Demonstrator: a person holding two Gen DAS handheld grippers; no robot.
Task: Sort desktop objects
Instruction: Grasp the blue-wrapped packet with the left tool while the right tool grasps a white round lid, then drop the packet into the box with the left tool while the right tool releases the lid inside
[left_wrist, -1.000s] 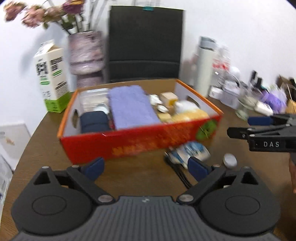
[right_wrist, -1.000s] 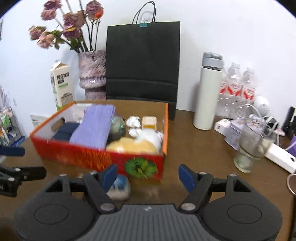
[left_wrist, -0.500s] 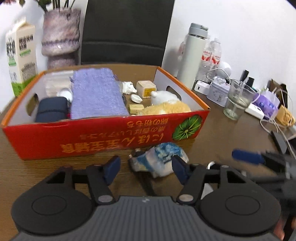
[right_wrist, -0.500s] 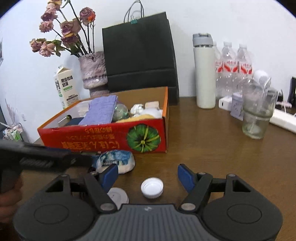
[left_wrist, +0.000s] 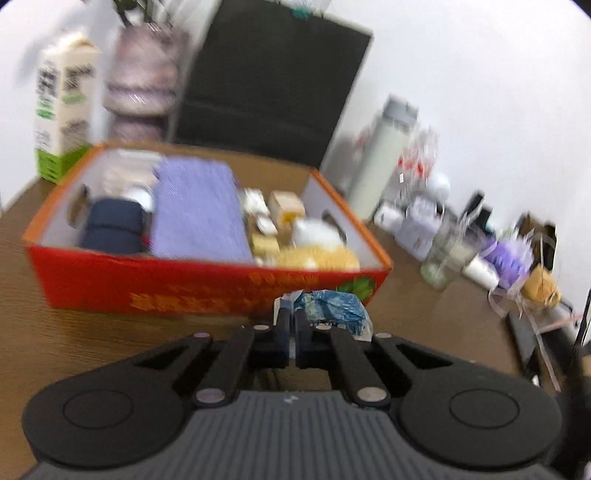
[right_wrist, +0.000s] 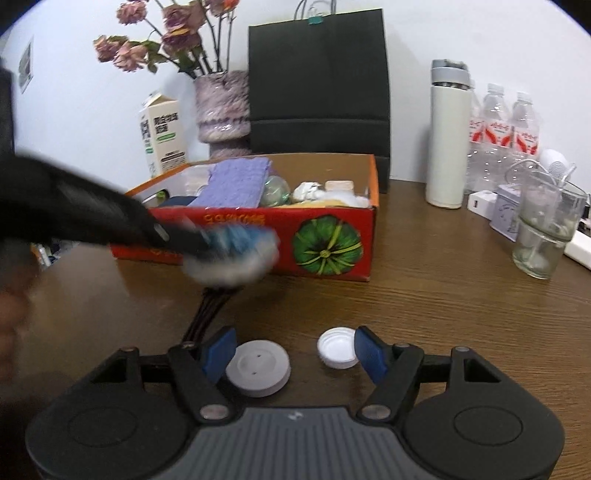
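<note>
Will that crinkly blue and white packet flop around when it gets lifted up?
Probably yes. The blue and white packet looks like soft, wrinkled plastic wrap, so it likely sags and bends instead of staying stiff. The left gripper has just been closing its jaws and pinches only one thin edge, so the rest may dangle and swing. It seems light, since a small pinch carries it.

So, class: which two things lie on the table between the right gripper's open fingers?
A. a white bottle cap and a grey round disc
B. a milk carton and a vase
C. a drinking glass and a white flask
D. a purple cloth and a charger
A: in the right wrist view the white bottle cap and the grey round disc lie between the open right gripper's blue pads.
</note>
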